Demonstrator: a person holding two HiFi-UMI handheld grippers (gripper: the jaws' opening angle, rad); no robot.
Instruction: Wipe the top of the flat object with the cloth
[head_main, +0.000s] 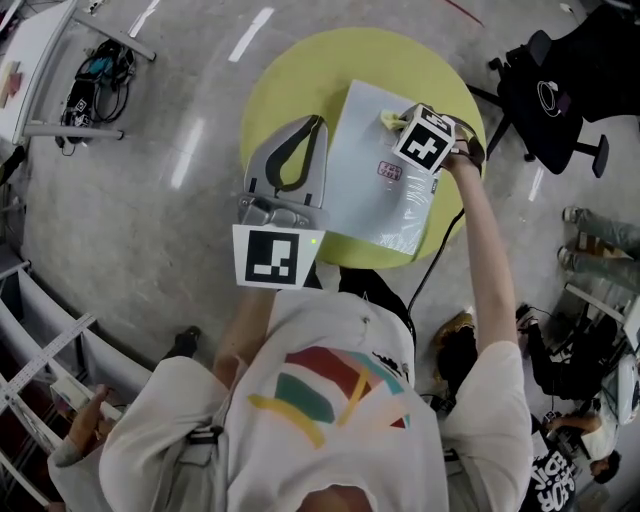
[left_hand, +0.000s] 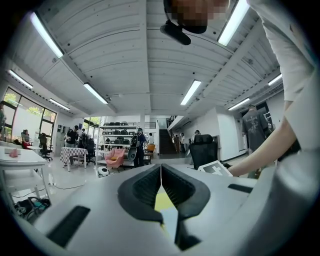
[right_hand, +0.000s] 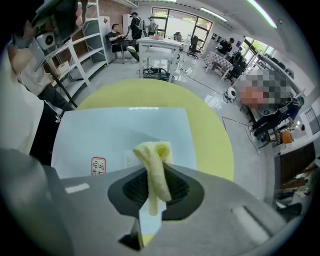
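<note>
On the round yellow bench (head_main: 290, 70) in the head view lies a pale blue flat object (head_main: 370, 170). The right gripper (head_main: 397, 122) holds a yellow cloth (head_main: 388, 118) near its far right corner, and the left gripper (head_main: 319, 122) sits beside its left edge.

Left gripper view: the jaws are pressed together with nothing between them.

Right gripper view: the jaws clamp the folded cloth (right_hand: 156, 160) over the flat object (right_hand: 115, 135), near a red label (right_hand: 98, 165).
</note>
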